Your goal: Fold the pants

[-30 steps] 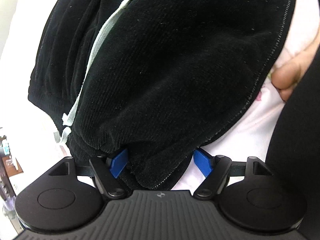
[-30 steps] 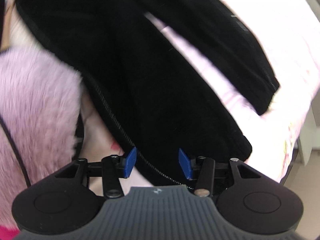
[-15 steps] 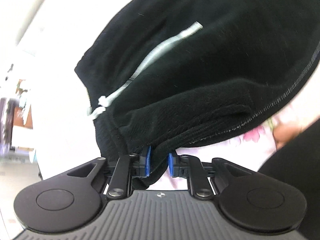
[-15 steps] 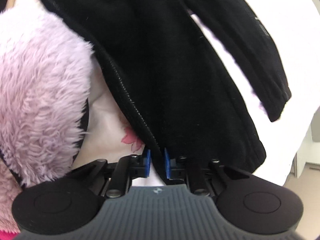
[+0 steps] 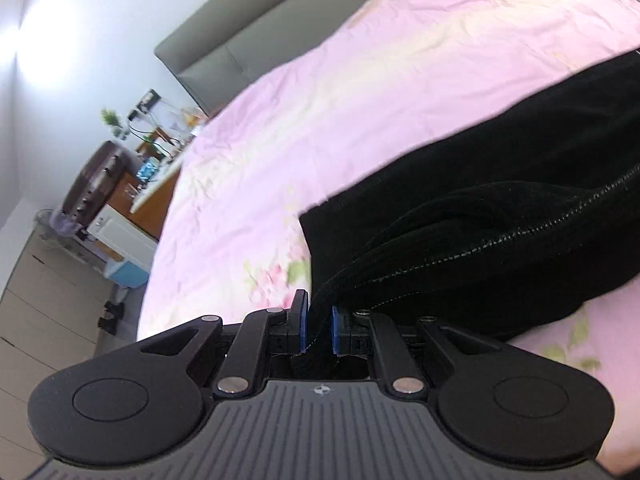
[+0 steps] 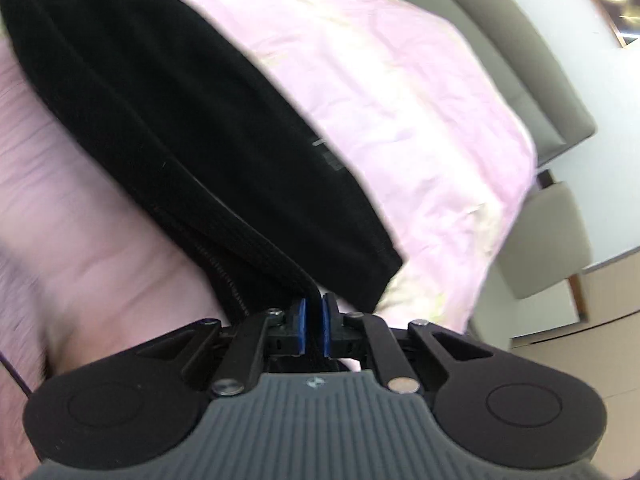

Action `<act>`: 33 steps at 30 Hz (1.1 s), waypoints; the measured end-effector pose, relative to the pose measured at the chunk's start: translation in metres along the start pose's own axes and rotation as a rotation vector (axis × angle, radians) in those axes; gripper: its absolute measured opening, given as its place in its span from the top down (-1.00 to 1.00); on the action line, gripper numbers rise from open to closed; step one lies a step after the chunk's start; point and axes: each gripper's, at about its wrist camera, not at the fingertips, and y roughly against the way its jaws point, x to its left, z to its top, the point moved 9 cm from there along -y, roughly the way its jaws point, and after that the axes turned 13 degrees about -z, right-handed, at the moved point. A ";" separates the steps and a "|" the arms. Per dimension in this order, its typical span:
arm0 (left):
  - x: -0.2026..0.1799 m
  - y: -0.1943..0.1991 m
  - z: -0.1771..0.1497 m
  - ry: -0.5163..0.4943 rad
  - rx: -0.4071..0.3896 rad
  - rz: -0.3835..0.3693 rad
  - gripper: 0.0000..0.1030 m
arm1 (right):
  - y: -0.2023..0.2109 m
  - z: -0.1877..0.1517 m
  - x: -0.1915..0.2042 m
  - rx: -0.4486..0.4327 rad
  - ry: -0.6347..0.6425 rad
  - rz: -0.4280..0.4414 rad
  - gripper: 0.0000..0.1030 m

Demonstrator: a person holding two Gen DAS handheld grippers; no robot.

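Observation:
Black corduroy pants [image 5: 500, 200] are lifted above a pink floral bed sheet [image 5: 360, 80]. My left gripper [image 5: 318, 322] is shut on a bunched edge of the pants, and the fabric stretches away to the right. In the right wrist view, my right gripper [image 6: 314, 322] is shut on another edge of the pants [image 6: 168, 120], which run up and left from its blue pads. One pant leg end [image 6: 376, 264] hangs just beyond the right gripper.
A grey headboard [image 5: 240, 32] lies at the bed's far end. A cluttered wooden desk [image 5: 152, 168] and white drawers [image 5: 40, 300] stand left of the bed. A grey chair [image 6: 552, 236] stands beside the bed. A fluffy pink sleeve [image 6: 60, 220] is at left.
Both grippers went from open around the pants' edges to shut on them, then lifted the pants off the bed; the views now tilt up toward the room.

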 end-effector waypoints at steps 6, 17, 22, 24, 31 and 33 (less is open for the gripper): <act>0.014 -0.047 0.060 0.028 0.036 0.031 0.77 | -0.043 0.046 -0.016 0.005 0.014 -0.072 0.99; -0.002 -0.160 0.075 -0.050 0.177 0.049 0.76 | -0.198 0.089 0.015 0.110 0.048 -0.016 0.99; -0.005 -0.169 0.072 -0.018 0.169 0.056 0.76 | -0.225 0.091 0.032 0.141 0.063 0.033 0.99; -0.004 -0.150 0.075 0.021 0.132 0.057 0.76 | -0.223 0.092 0.031 0.135 0.066 0.041 0.99; 0.026 -0.124 0.100 0.099 0.083 0.037 0.77 | -0.204 0.113 -0.013 0.123 -0.034 0.058 0.99; 0.026 -0.145 0.105 0.131 0.132 0.026 0.77 | -0.220 0.125 -0.010 0.150 -0.047 0.058 0.99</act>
